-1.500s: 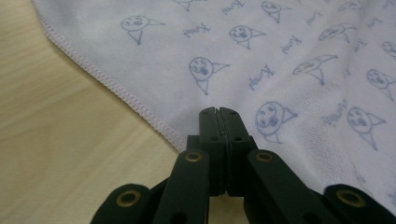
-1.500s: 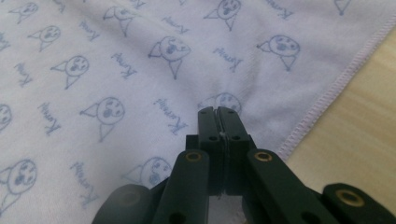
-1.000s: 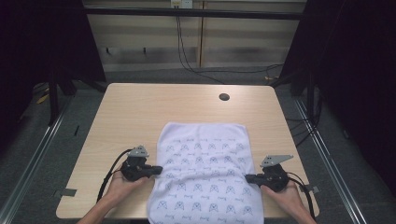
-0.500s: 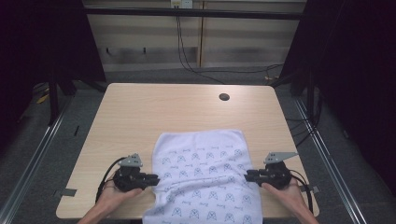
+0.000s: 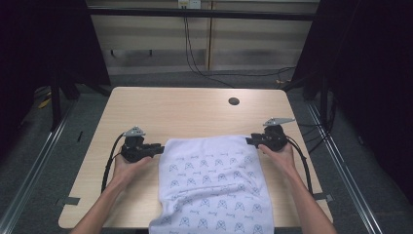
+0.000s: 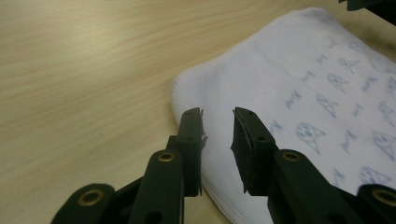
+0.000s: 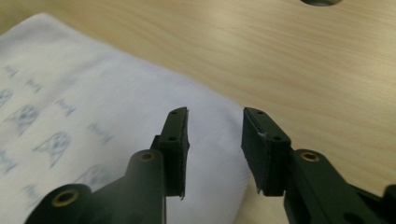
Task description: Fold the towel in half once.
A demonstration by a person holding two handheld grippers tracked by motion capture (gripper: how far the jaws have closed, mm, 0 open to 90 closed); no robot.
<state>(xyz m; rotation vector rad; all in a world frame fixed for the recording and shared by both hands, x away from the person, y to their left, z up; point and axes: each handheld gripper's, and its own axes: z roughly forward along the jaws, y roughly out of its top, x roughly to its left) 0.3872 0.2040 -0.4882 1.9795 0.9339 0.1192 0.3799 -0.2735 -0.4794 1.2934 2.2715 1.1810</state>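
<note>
Now | towel (image 5: pixel 212 183) flat, long axis near–far | both tongs just opened, off it

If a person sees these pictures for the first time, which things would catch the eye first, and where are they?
First, the white towel with a small printed pattern, lying on the near half of the wooden table and hanging over its near edge. Next, the left tongs and the right tongs at the towel's two far corners; their jaws have just been opening and now stand apart, gripping nothing. A dark round hole marks the table's far side.
</note>
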